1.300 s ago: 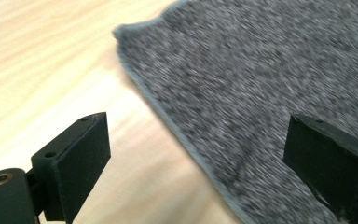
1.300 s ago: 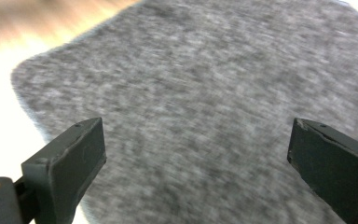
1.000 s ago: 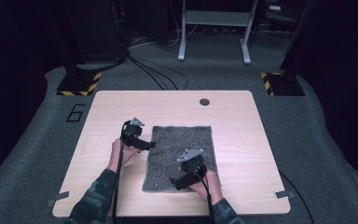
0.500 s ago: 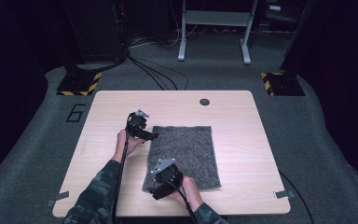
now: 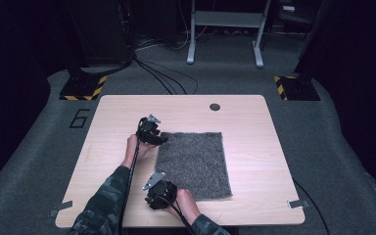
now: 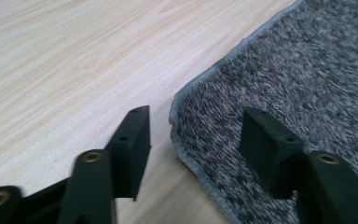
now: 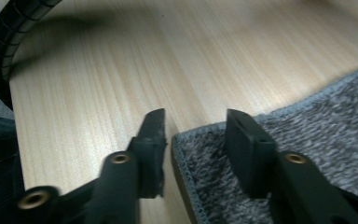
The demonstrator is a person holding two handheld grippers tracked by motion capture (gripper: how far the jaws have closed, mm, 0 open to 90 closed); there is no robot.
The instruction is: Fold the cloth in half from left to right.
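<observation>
Nearest the table's front edge, the right gripper straddles the grey mat's near-left corner, jaws spread. Farther back, the left gripper brackets the far-left corner likewise. Next, probably close both before lifting.

- I see the worktop as pale wood-grain laminate, smooth with a soft sheen.
- The mat reads as grey looped cloth, rough and matt, with a stitched grey edge.
- My left claw and right claw look like matt black plastic with brass-coloured metal inserts.
</observation>
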